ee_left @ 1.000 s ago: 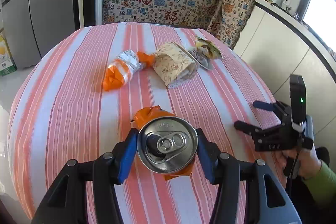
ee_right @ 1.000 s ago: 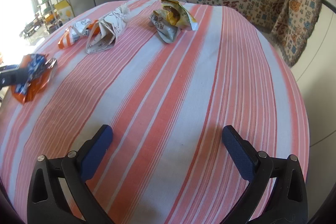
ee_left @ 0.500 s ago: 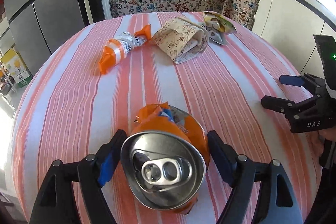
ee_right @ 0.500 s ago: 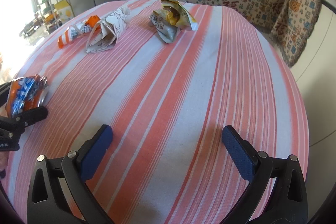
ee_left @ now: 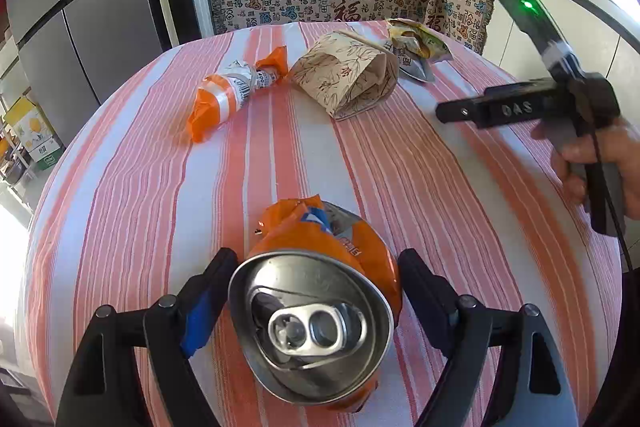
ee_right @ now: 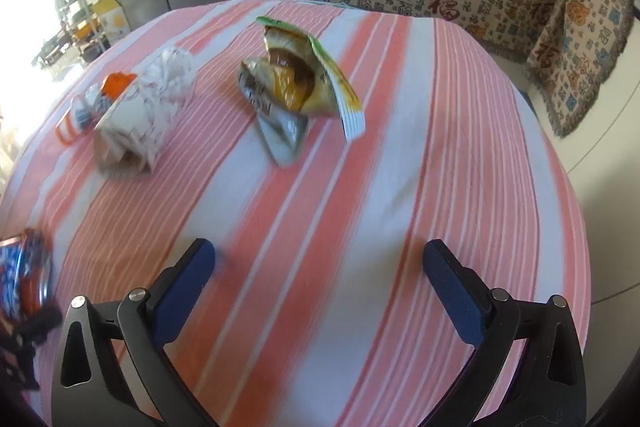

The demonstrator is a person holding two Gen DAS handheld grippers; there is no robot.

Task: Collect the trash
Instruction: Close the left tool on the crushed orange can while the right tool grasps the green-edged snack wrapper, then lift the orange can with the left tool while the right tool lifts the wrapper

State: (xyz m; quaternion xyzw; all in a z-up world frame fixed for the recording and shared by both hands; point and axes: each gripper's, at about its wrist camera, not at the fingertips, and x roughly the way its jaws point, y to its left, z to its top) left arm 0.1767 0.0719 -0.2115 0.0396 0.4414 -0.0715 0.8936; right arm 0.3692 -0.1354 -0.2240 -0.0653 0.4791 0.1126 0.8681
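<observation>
Left gripper (ee_left: pixel 314 297): black skeletal arms with triangular cut-outs, silver round-head screws at the pivots, blue pads on the fingers (ee_left: pixel 202 311). Right gripper (ee_right: pixel 318 279) of the same build — dark blue pads, silver screws, matte black frame. Above that frame's lettering "DAS" in pale print, a dark module with a green light; below it, a bare-skinned hand (ee_left: pixel 600 163) and a thin black cable.

1 crushed can (ee_left: pixel 316 311), 2 snack wrappers (ee_left: pixel 236 93) (ee_left: pixel 416 45), 1 paper bag (ee_left: pixel 348 81), 2 tools (ee_left: pixel 316 291) (ee_right: pixel 320 279).
</observation>
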